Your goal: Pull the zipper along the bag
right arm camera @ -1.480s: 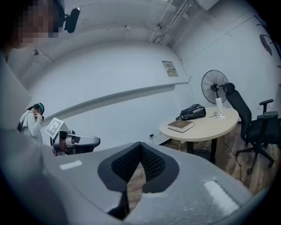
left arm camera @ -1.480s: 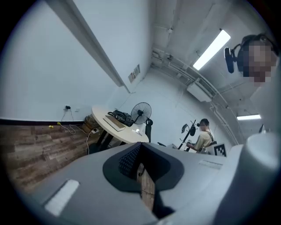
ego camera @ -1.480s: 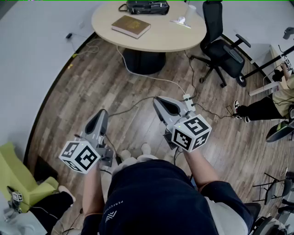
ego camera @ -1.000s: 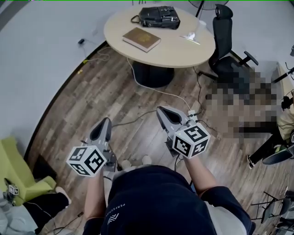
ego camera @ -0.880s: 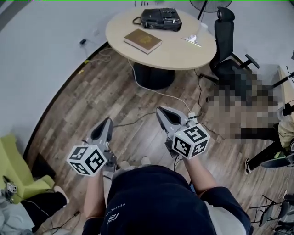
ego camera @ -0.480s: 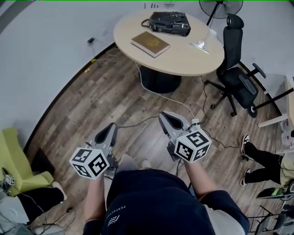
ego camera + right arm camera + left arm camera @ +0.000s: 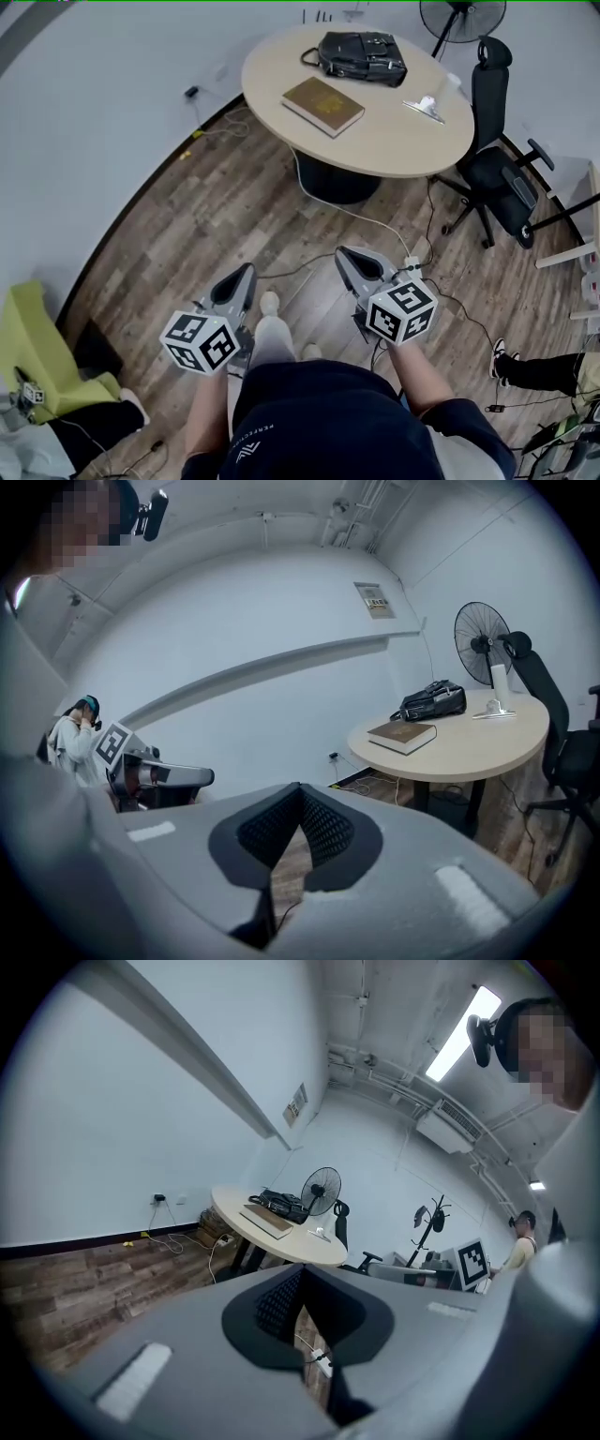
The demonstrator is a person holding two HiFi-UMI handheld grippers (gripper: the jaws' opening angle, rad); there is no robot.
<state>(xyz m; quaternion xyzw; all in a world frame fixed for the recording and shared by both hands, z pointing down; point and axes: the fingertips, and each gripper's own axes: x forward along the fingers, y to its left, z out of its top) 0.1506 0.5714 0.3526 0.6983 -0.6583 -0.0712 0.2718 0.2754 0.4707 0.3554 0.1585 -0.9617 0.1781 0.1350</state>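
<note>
The black bag [image 7: 361,56] lies on the far side of the round beige table [image 7: 394,155], well ahead of both grippers. It also shows in the left gripper view as the bag [image 7: 279,1206] and in the right gripper view as the bag [image 7: 433,701]. I hold my left gripper [image 7: 246,273] and right gripper [image 7: 345,253] low over the wood floor, in front of my body. The left gripper [image 7: 300,1273] has its tips together, its jaws just opening, with nothing between them. The right gripper [image 7: 300,787] is shut and empty.
A brown book [image 7: 323,105] and a small white stand [image 7: 427,105] sit on the table. A black office chair [image 7: 502,178] and a fan [image 7: 464,14] stand at its right. Cables and a power strip [image 7: 410,265] lie on the floor. A green seat [image 7: 28,342] is at left.
I have walked forward: the table and bag have come nearer and lower in the head view. Both grippers stay held in front of me, jaws together.
</note>
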